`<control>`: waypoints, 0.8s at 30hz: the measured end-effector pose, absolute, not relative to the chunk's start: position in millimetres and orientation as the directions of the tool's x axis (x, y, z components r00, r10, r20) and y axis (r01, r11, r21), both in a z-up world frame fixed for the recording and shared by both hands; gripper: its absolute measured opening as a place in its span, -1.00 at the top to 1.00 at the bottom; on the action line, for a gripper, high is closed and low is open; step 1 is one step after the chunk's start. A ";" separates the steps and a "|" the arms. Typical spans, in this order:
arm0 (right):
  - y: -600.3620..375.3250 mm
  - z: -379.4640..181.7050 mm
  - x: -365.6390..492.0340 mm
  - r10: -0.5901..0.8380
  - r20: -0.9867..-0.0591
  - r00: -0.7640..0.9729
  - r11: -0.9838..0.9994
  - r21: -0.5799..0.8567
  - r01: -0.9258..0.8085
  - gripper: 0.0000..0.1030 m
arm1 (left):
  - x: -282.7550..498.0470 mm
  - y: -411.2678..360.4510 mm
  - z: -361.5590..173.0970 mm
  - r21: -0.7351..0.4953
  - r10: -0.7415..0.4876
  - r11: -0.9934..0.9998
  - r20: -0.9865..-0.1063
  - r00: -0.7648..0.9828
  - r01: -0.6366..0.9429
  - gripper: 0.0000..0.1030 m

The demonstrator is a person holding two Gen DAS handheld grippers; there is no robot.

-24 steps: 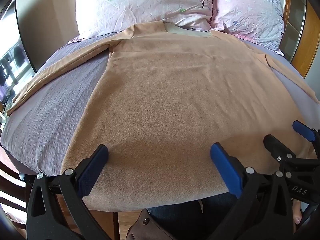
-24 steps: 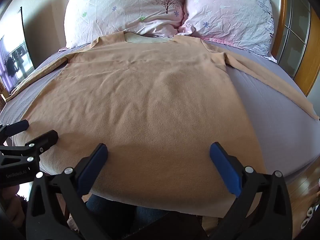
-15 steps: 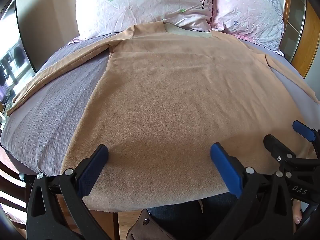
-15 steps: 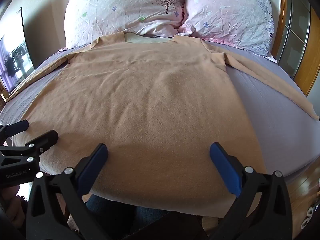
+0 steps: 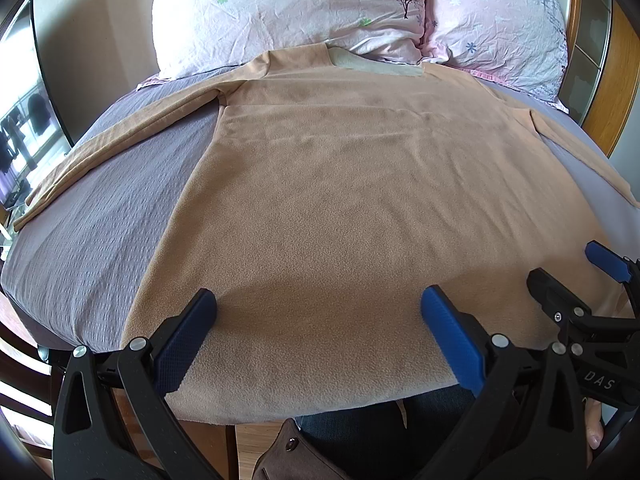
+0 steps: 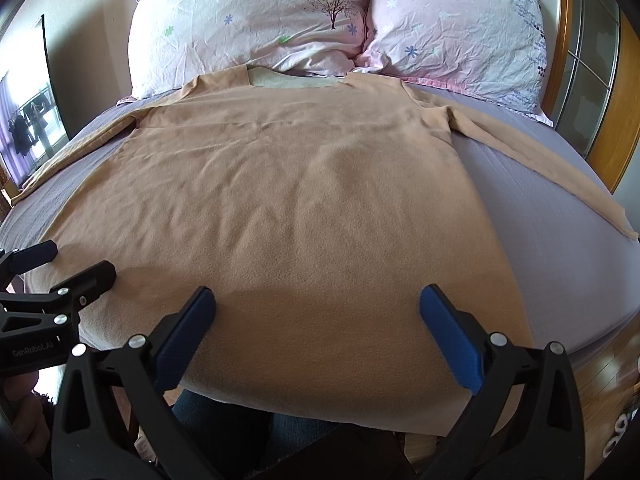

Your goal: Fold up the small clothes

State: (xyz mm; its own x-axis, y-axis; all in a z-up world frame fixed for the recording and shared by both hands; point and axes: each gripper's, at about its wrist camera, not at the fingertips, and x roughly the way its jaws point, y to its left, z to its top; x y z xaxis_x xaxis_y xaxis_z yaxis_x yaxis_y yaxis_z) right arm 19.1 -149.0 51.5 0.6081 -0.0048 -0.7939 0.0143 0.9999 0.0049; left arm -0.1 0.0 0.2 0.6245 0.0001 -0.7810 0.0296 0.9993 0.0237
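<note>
Left gripper (image 5: pixel 318 312): jaws spread wide, nothing between the blue pads (image 5: pixel 450 338), positioned above the hem of the tan shirt (image 5: pixel 360 200). Right gripper (image 6: pixel 318 312): likewise released, pads apart and empty, above the same hem and just beside the left unit — each tool shows at the edge of the other's view.

The shirt lies flat, front up, on the bed sheet (image 5: pixel 92 236), a grey-lilac fabric. Its hem hangs slightly over the near edge of the bed; its neckline (image 6: pixel 296 80) touches the pillows. Both long sleeves extend outward from the shirt body — the left sleeve (image 5: pixel 108 148) runs diagonally toward the near-left edge of the sheet, the right sleeve (image 6: pixel 560 164) toward the near-right edge.

Two floral pillows (image 6: pixel 256 20) stand side by side beyond the shirt's collar. A wooden frame (image 6: pixel 616 92) stands to the right of the pillows.
</note>
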 end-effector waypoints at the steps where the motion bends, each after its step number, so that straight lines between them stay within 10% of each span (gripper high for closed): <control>1: -149.1 51.6 18.9 -0.005 -0.794 0.608 1.000 0.005 0.014 -0.97 | -0.1 0.0 0.2 0.024 0.000 0.999 -0.781 0.625 0.030 -0.97; 24: -150.3 53.2 18.0 -0.005 -0.790 0.613 1.000 0.005 0.015 -0.97 | -0.2 0.0 0.3 0.024 0.000 0.999 -0.779 0.627 0.030 -0.97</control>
State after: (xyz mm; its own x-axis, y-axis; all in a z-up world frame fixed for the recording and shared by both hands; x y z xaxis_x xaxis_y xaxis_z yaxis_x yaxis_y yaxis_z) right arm 18.0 -150.3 53.2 0.6127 -0.0053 -0.7903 0.0148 0.9999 0.0048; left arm -0.2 0.0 0.3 0.6269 0.0005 -0.7791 0.0295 0.9993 0.0244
